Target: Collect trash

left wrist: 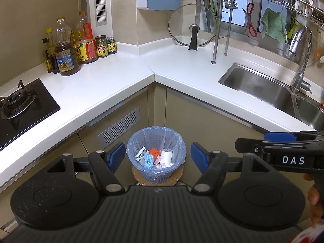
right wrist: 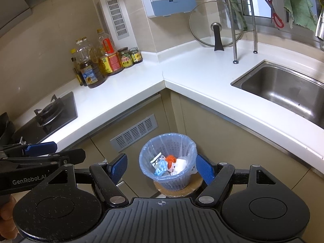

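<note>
Left wrist view first. Looked straight down on a small lined trash basket (left wrist: 156,155), tucked into the corner below the L-shaped white countertop (left wrist: 113,77) and sitting on a round tan mat (left wrist: 176,177). Held a pile of trash (left wrist: 155,158) already: an orange clump, something crumpled and blue, some white scraps. Left gripper (left wrist: 156,156) was spread wide with nothing between the blue pads (left wrist: 117,155), basket framed right in the gap but well below. Right gripper (left wrist: 278,141) poked in from the right edge, seen side-on, so couldn't tell how its fingers stood from here. Up on the counter: a cluster of oil bottles (left wrist: 66,48) and sauce jars (left wrist: 105,45) by the wall, a gas stove (left wrist: 18,103) far left, a glass pot lid (left wrist: 192,26) leaning at the back corner, a steel sink (left wrist: 271,93) with a faucet (left wrist: 301,54) on the right. Red scissors (left wrist: 250,20) and a green cloth (left wrist: 273,24) hung by the window.

Right wrist view next. Same basket (right wrist: 168,162), same spot on the mat, trash inside. Right gripper (right wrist: 162,168) also spread wide and holding nothing, blue pads (right wrist: 119,167) flanking the basket from above. Left gripper (right wrist: 40,151) came in from the left edge, side-on. Bottles, jars, stove, lid and sink all showed along the counter again, plus a vent grille (right wrist: 134,130) on the cabinet behind the basket.
</note>
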{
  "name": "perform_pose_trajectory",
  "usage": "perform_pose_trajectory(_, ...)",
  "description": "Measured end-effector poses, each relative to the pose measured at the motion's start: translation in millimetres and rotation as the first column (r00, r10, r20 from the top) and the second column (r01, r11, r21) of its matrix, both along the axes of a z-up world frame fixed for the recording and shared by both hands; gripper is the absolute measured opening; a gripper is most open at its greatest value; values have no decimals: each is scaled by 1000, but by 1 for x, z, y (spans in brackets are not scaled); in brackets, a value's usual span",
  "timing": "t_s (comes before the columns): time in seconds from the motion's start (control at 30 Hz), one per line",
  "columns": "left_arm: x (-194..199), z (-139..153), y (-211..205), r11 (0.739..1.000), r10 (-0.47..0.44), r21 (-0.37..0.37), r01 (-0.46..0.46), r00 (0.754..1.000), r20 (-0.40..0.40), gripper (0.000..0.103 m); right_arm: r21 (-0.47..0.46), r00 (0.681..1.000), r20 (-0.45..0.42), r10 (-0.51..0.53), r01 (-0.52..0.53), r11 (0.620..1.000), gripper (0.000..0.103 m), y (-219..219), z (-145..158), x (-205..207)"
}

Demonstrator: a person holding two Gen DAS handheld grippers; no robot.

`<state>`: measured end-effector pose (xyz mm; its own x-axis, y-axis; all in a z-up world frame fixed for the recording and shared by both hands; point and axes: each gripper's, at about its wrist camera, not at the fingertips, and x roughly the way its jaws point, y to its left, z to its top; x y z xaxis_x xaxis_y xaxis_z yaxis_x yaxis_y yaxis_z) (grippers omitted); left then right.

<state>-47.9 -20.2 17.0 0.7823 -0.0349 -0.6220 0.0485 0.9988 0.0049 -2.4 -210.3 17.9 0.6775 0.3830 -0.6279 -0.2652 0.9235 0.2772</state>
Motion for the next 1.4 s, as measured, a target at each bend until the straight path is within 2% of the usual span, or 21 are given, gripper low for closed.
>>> perform_pose_trajectory(0.37, -10, 1, -2, 1000, 2, -2, -2, 1000, 2, 69, -2, 1000, 4, 3, -3, 1000, 75, 0, 3, -13)
perform_pose_trajectory(1.4, -13, 6, -2, 1000, 6, -3, -6, 1000, 7, 69, -4, 1000, 10, 10, -10, 1000, 75, 1, 7, -13)
